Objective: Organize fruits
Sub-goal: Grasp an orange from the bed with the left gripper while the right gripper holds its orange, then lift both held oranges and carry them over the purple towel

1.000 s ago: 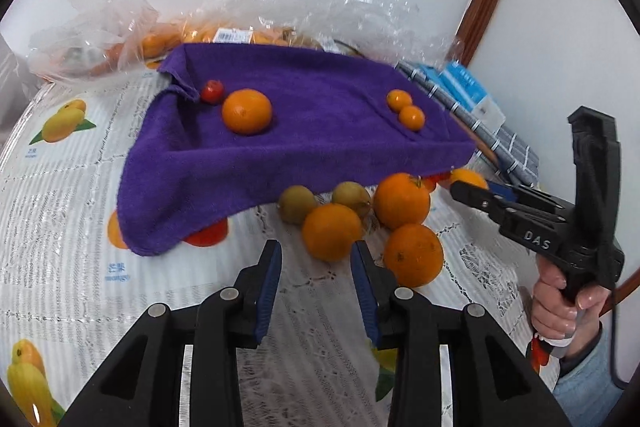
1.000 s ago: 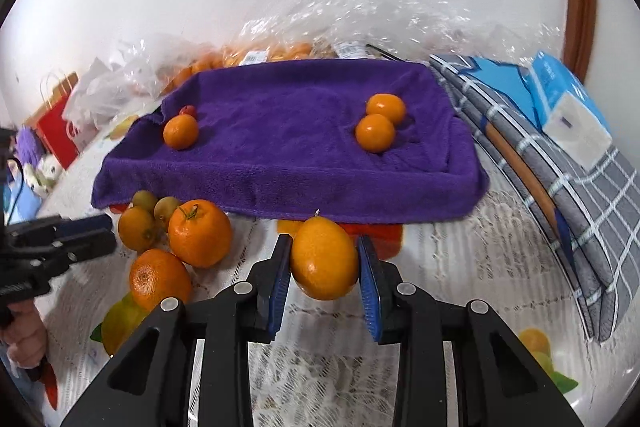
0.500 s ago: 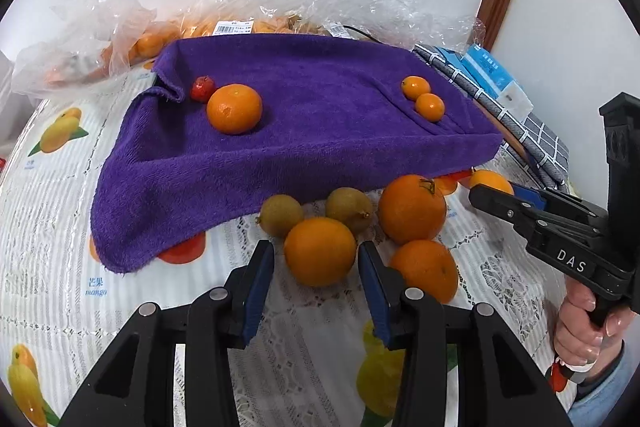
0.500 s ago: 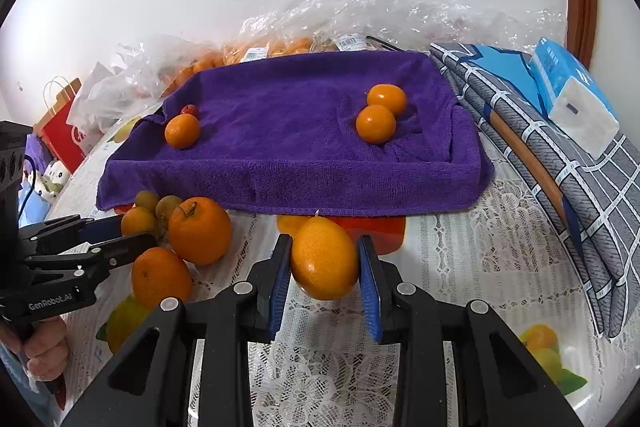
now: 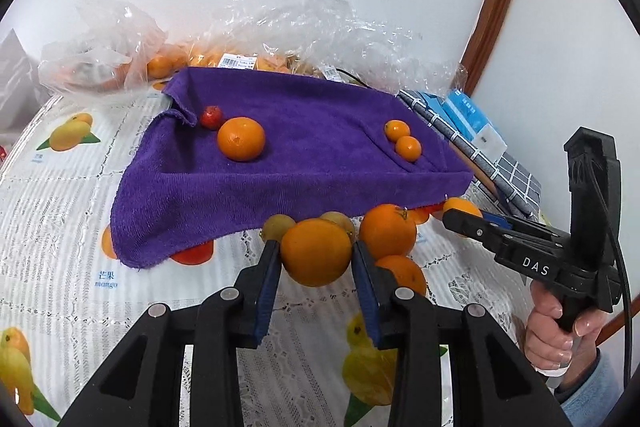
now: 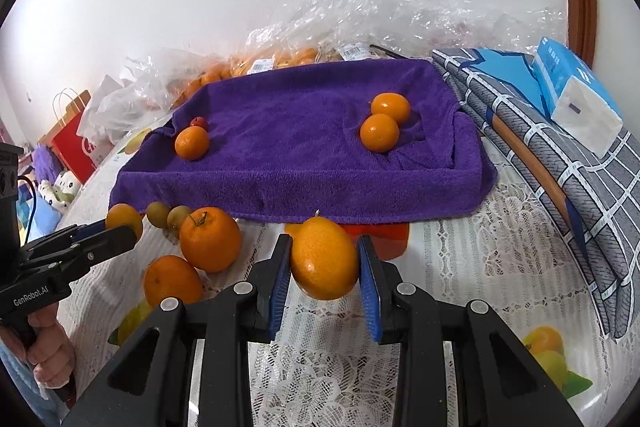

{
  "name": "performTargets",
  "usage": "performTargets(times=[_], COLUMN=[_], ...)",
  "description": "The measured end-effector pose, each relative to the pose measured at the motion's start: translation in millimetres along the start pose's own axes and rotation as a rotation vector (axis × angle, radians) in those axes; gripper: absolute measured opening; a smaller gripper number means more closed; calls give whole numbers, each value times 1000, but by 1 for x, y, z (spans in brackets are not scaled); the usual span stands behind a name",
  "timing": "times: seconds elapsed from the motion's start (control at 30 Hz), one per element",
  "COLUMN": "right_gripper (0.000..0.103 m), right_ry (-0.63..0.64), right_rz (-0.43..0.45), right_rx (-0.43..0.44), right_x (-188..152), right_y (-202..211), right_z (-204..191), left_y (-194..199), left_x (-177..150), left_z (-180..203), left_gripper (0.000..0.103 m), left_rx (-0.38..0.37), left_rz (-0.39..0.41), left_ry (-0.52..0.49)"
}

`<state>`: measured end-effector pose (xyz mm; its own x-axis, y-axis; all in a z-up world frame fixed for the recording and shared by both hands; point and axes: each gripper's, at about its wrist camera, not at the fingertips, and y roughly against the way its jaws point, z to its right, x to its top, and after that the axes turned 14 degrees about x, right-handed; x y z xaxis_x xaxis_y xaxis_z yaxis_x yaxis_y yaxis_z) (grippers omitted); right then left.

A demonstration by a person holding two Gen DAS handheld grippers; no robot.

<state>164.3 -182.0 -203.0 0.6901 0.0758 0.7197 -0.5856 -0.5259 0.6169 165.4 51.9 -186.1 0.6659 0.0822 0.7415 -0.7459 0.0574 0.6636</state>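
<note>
A purple towel covers a raised tray and holds one orange, a small red fruit and two small oranges. My left gripper is shut on an orange in front of the towel. Two more oranges and two small brownish fruits lie just behind it. My right gripper is shut on another orange near the towel's front edge. The left gripper also shows at the left edge of the right wrist view.
Clear plastic bags of fruit lie behind the towel by the wall. A folded checked cloth and a blue tissue pack lie to the right. The table has a lace cover over a fruit-print cloth.
My left gripper moved forward and closed on the nearest orange, which now sits between its pads. My right gripper kept hold of its orange and barely moved.
</note>
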Motion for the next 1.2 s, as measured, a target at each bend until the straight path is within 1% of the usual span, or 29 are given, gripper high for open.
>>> performTargets(times=[0.17,0.4,0.67,0.8,0.87,0.9,0.97,1.07,1.2], right_gripper=[32,32,32,32,32,32,32,32,32], right_ry=[1,-1,-16,-47,-65,-72,-64,-16,-8], right_rz=[12,42,69,79,82,83,87,107,136], right_rx=[11,30,37,26,13,10,-1,-34,-45], right_x=[0,0,-1,-1,0,0,4,16,41], right_y=[2,8,12,14,15,16,21,33,42], right_z=[0,-1,0,4,6,6,3,-6,-8], left_y=[6,18,24,28,32,33,37,48,51], left_x=[-1,1,2,3,5,7,11,27,54], left_z=[-2,-4,-3,-7,-7,-7,-7,-6,-9], left_gripper=[34,34,34,34,34,34,34,34,34], left_rx=[10,51,66,71,99,109,105,133,164], left_rz=[32,108,144,152,172,169,160,184,218], left_ry=[8,7,9,27,25,21,11,-7,-2])
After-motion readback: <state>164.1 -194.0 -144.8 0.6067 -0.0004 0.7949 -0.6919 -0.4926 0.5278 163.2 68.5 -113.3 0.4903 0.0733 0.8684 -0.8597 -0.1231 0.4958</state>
